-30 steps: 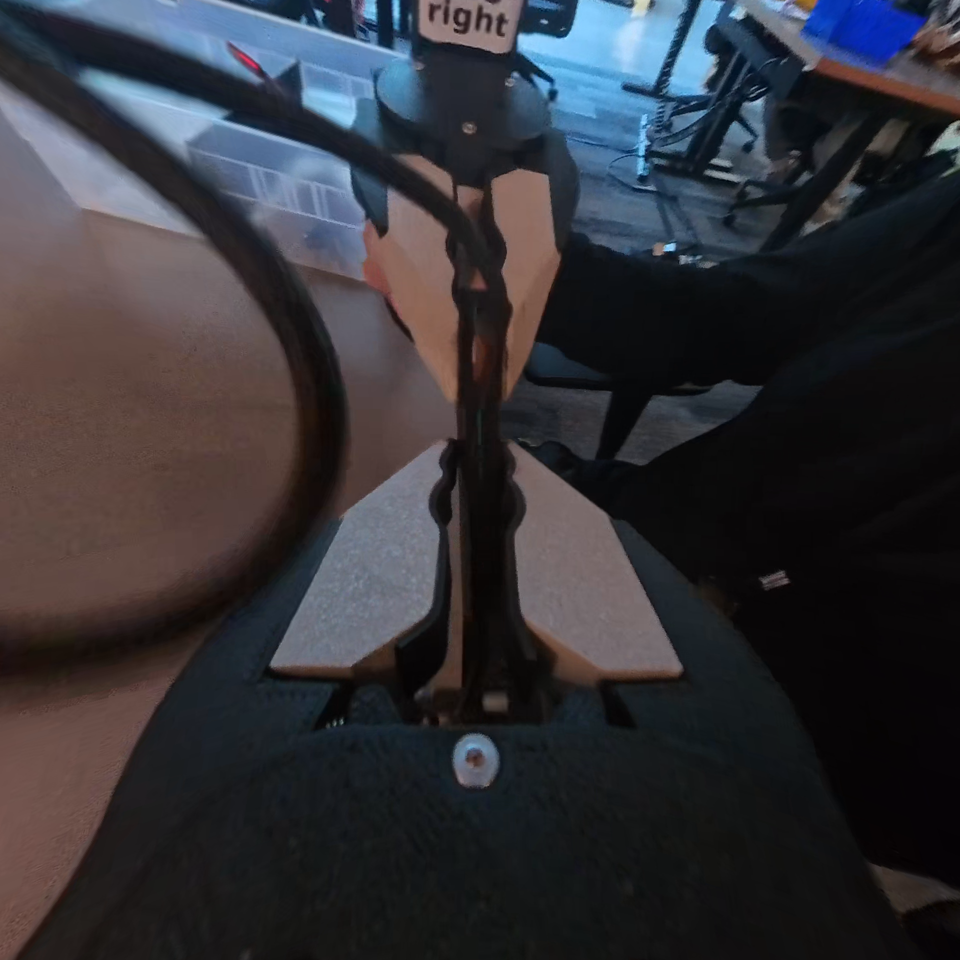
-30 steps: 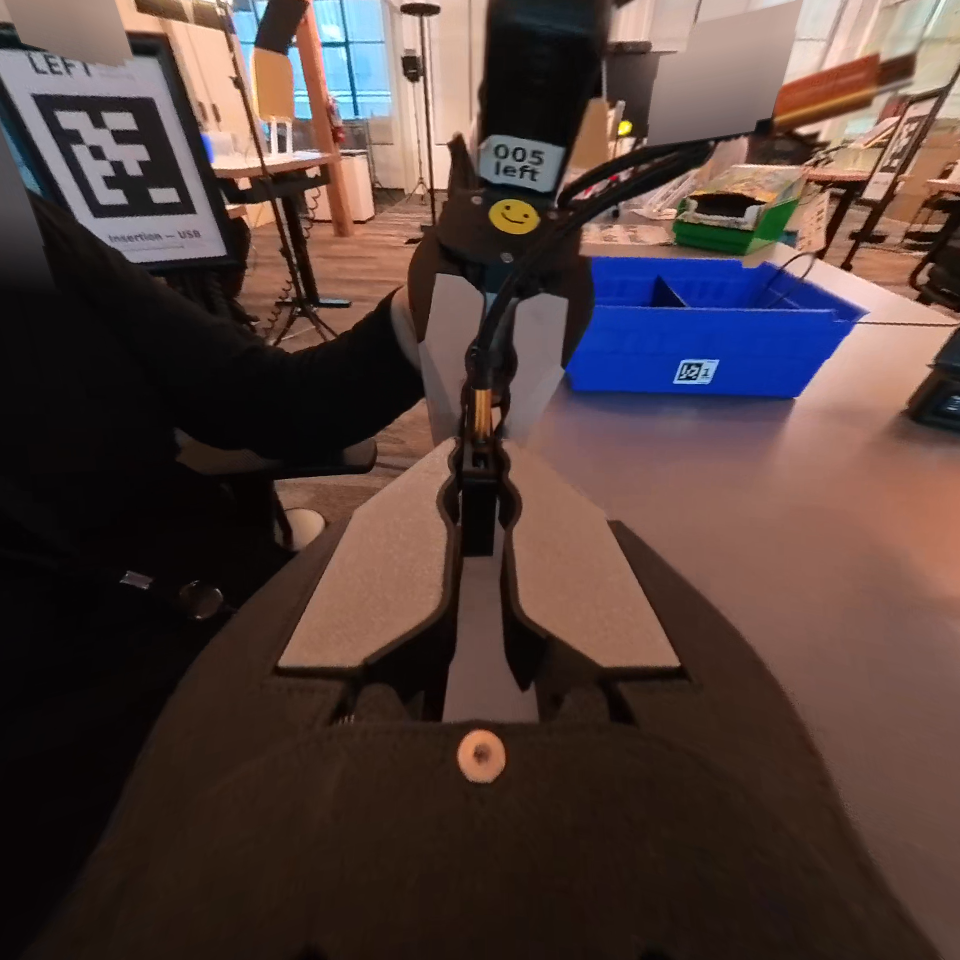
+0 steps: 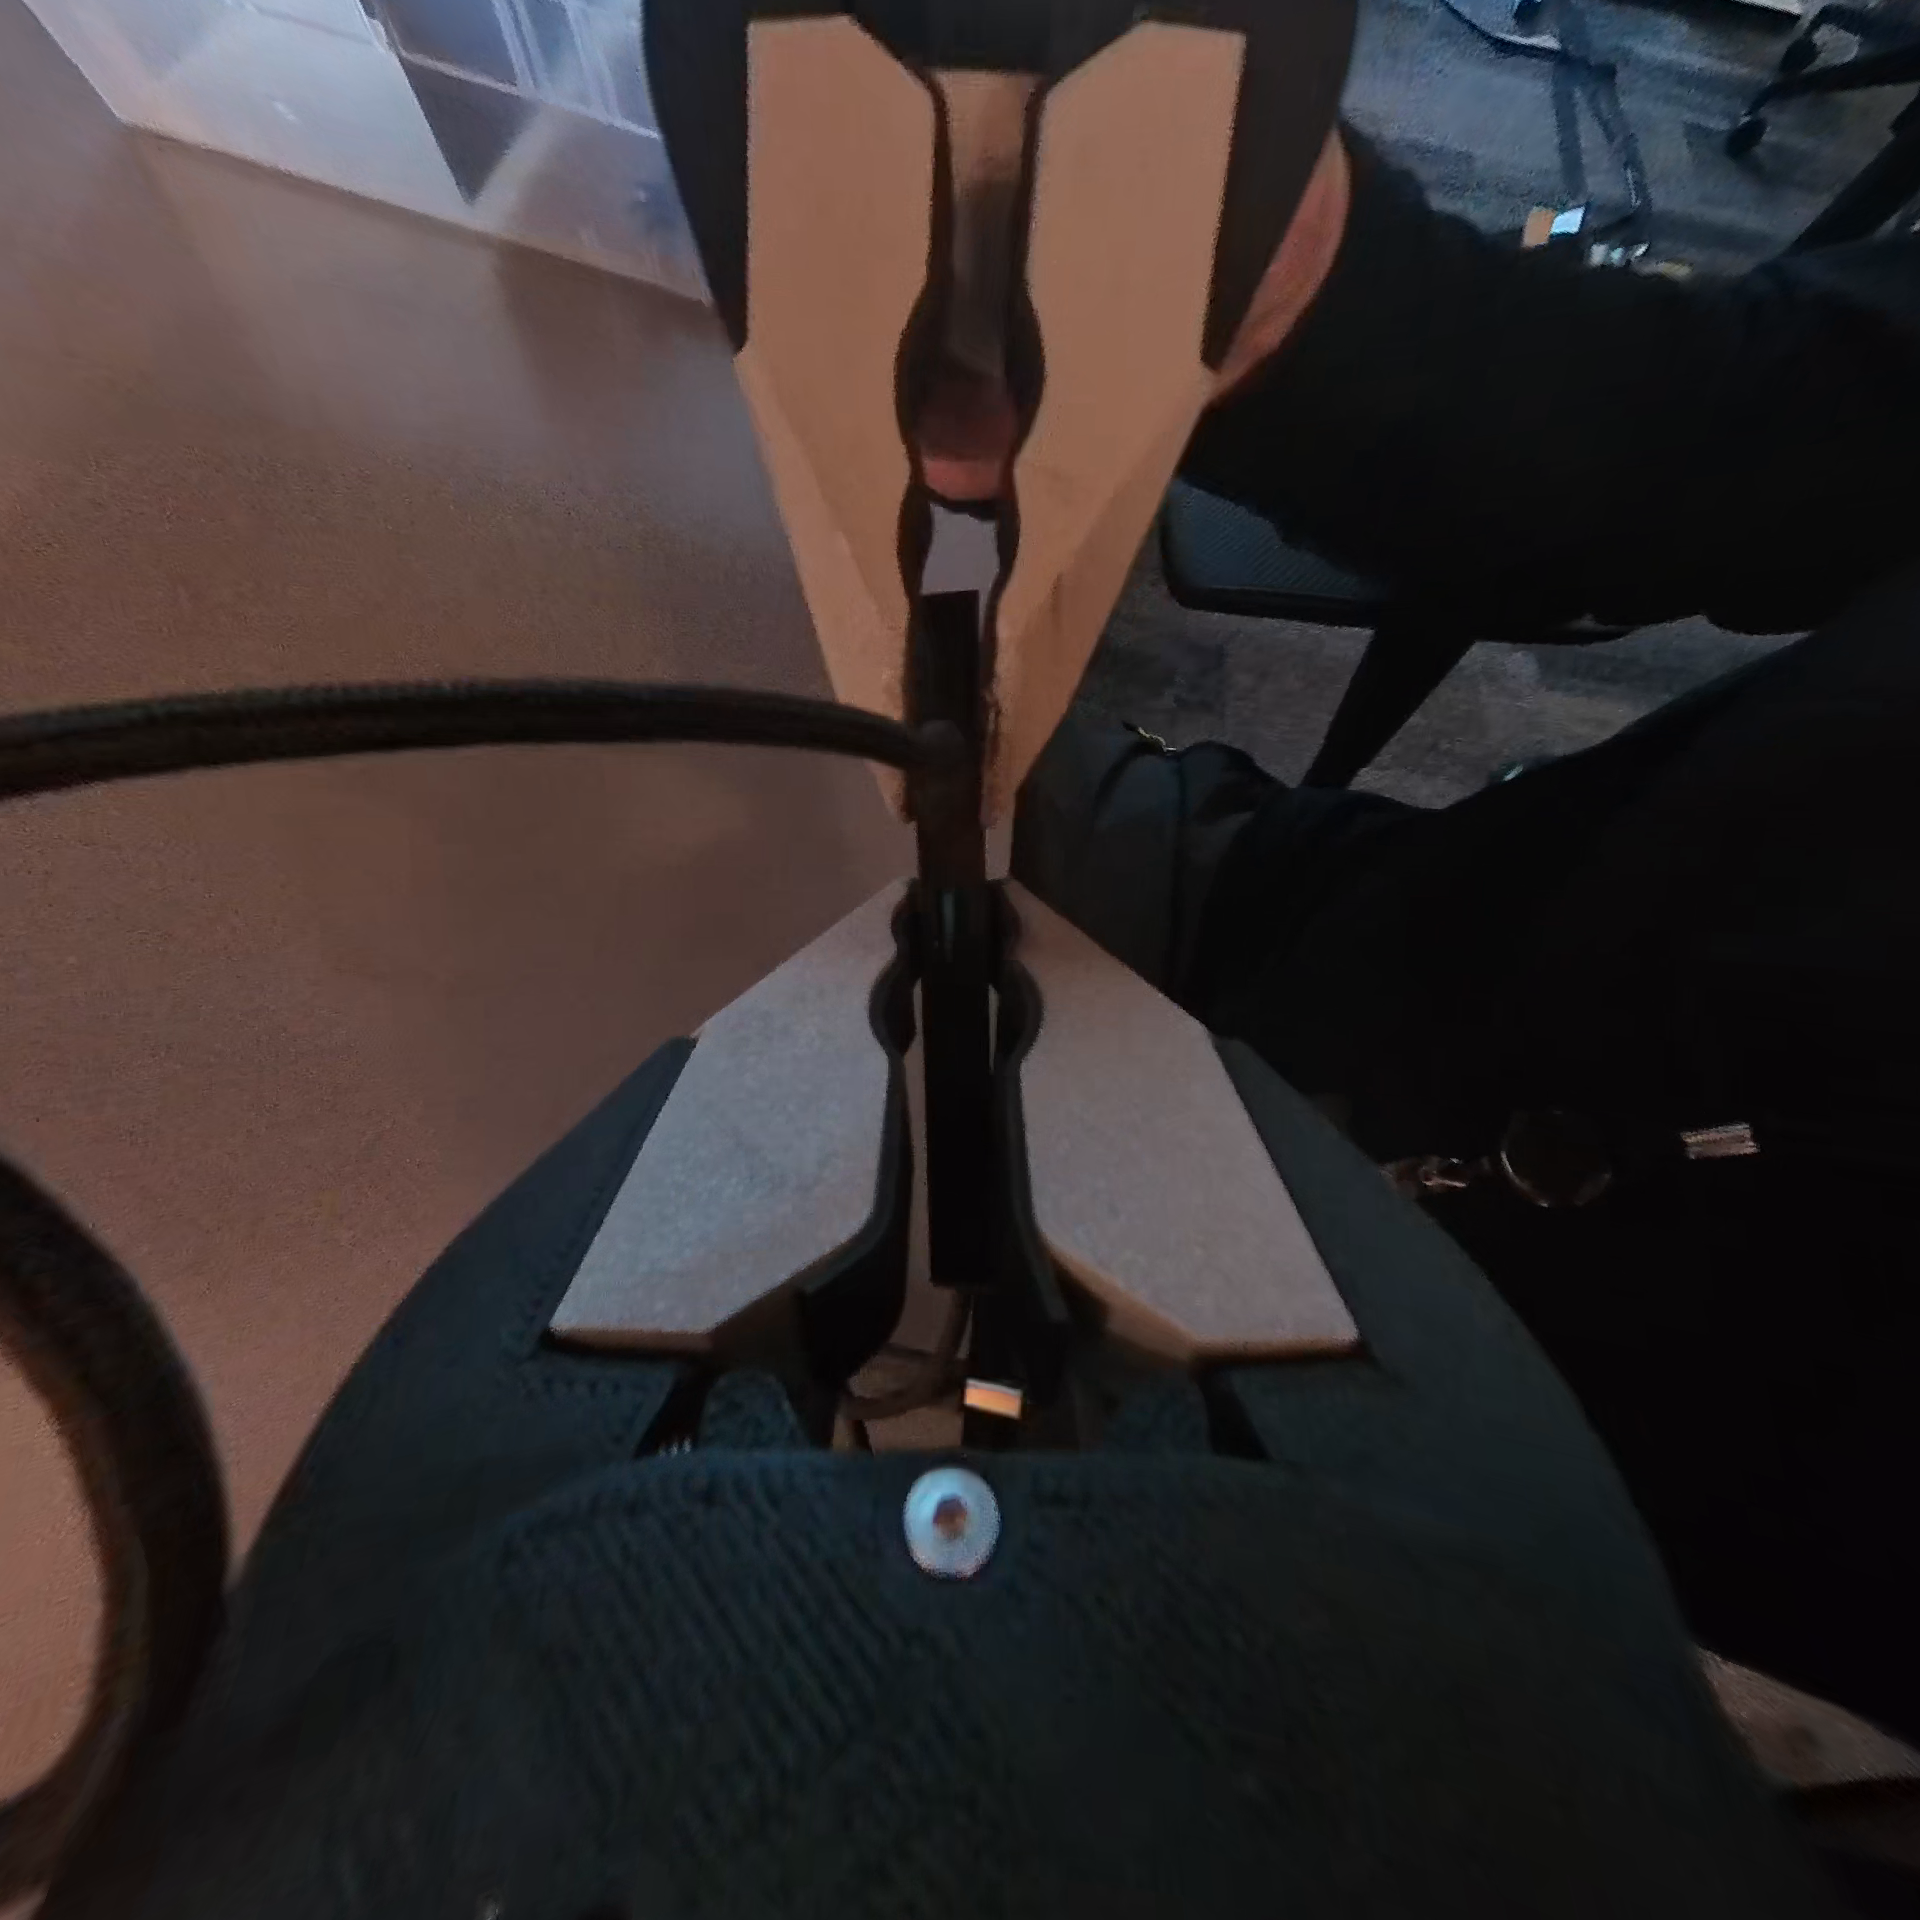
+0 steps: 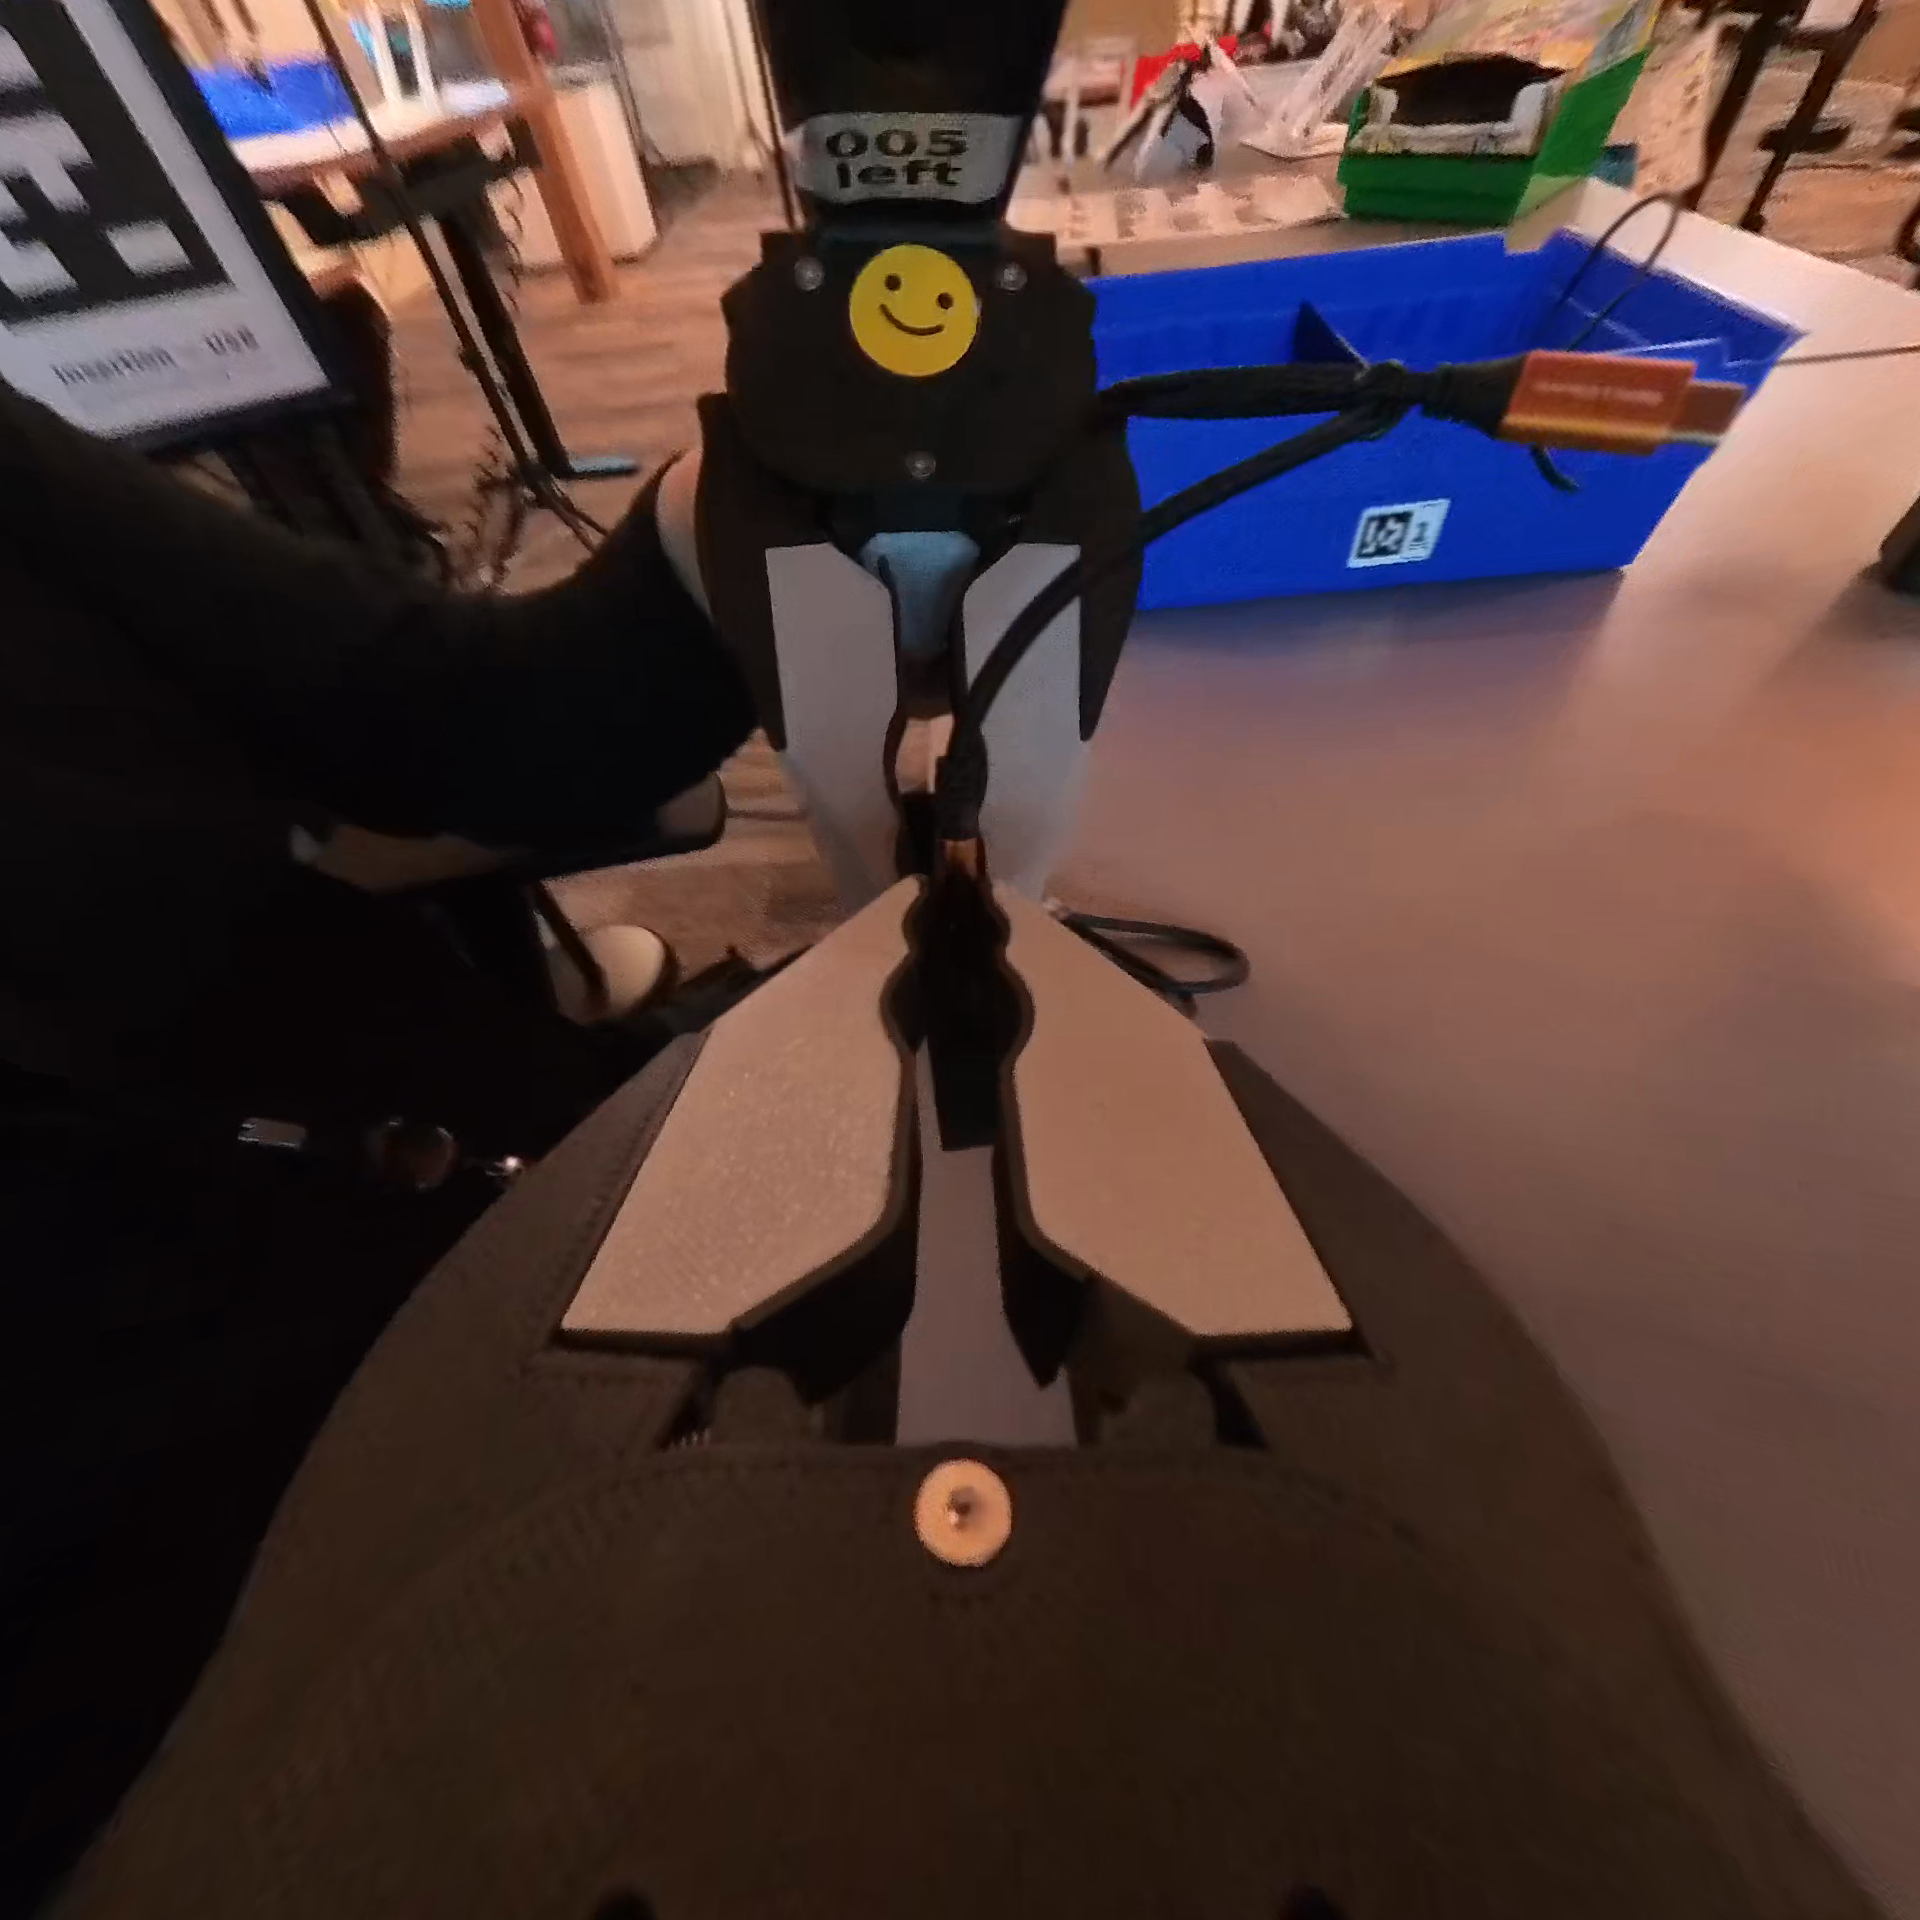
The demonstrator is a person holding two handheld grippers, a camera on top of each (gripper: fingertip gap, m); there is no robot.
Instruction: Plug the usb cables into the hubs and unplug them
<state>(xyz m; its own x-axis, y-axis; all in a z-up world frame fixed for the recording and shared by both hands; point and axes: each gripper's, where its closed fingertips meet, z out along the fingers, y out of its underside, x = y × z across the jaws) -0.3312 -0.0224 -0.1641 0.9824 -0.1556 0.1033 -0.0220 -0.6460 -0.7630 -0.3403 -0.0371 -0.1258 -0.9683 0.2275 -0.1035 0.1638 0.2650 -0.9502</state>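
Holds a slim black hub [image 4: 961, 1081] in the right gripper [image 4: 961, 894], fingers closed hard against its two flat sides, with only its near end showing between them. Meets the left gripper [image 3: 951, 904] tip to tip straight beyond the hub, likewise closed and pinching a thin dark piece seen edge-on (apparently the plug's body, though hard to make out in the left wrist view). Shows a copper-coloured plug [image 4: 961, 854] right at the hub's far end, touching it; cannot tell how deep it sits. Carries a black braided cable [image 4: 1049, 613] up from the hub and off to its right, ending in a loose copper-coloured connector [image 4: 1600, 400] whose small print is too blurred to read. Hangs all of this over the near edge of a grey table [image 4: 1507, 935]. Bears, above the hub on the left gripper's body, a round yellow smiley sticker [image 4: 912, 309] and a grey label [image 4: 899, 156] with printed characters. Places a blue bin [image 4: 1507, 499] behind and right of the hub, with a small white sticker [image 4: 1397, 532] carrying a black square code on its front wall, and a green box [image 4: 1455, 166] farther back. Sets, far left of the hub, a white sign [image 4: 125, 239] with a large black-and-white marker and a line of print beneath. Fills the space just left of the hub with a black sleeve [image 4: 312, 665]
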